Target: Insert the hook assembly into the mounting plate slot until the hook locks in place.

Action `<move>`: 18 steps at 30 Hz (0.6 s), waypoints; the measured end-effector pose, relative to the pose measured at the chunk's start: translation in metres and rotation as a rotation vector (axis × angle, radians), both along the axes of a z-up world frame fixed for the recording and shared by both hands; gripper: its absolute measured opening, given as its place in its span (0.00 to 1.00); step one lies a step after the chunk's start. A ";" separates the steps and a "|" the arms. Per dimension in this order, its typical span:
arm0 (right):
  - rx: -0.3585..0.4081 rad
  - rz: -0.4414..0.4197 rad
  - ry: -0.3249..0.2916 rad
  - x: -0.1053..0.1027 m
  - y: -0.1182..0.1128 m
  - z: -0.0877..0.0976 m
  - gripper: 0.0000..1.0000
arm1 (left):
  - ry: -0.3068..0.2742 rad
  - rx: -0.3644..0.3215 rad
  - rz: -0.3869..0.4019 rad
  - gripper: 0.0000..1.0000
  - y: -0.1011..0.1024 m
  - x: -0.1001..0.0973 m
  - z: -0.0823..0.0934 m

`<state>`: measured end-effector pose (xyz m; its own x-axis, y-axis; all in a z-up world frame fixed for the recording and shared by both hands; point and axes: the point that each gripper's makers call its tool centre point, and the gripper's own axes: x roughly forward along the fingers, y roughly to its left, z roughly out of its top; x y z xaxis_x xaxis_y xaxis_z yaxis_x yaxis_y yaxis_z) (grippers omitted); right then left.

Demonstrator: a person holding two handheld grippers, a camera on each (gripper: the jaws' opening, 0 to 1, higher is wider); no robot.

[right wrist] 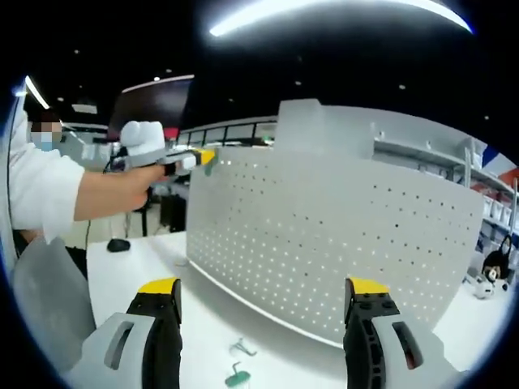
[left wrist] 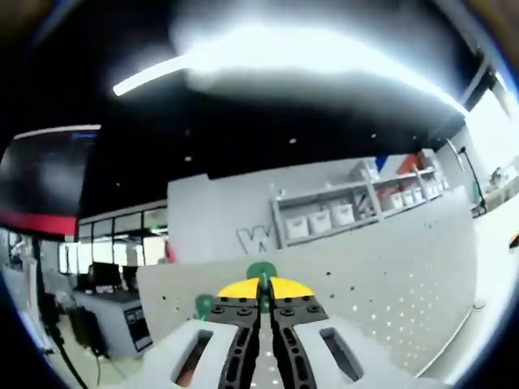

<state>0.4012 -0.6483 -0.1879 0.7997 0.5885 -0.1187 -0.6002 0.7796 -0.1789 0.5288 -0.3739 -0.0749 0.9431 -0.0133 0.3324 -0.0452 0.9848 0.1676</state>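
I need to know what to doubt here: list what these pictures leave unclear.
- Left gripper view: the green hook is mostly hidden by the shut left tongs; its shape is unreadable.
- Right gripper view: the hooks on the table are too small to make out.
- Pegboard: whether the held hook sits in a hole, cannot tell.

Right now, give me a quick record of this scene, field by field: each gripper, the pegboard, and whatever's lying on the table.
left gripper: jaws closed on a green hook, held up at the pegboard's top edge
right gripper: jaws wide apart, nothing between them, low over the table
pegboard: white perforated panel, standing upright on the table
table: white, with two loose hooks
loose hooks: one green hook piece and one grey wire hook, lying in front of the pegboard
task state: hook not yet seated in the board
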 end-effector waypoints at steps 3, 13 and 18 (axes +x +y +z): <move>-0.007 -0.012 0.004 0.001 -0.003 -0.001 0.83 | -0.005 0.002 0.016 0.02 0.007 0.003 0.001; -0.030 -0.027 0.017 0.002 -0.004 -0.005 0.83 | -0.013 -0.006 0.010 0.02 0.006 0.008 -0.001; -0.039 -0.031 0.019 0.002 -0.005 -0.006 0.83 | 0.003 -0.004 0.013 0.02 0.006 0.013 -0.007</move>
<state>0.4032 -0.6530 -0.1943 0.8149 0.5581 -0.1565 -0.5795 0.7904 -0.1988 0.5419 -0.3679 -0.0817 0.9442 0.0002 0.3294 -0.0572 0.9849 0.1636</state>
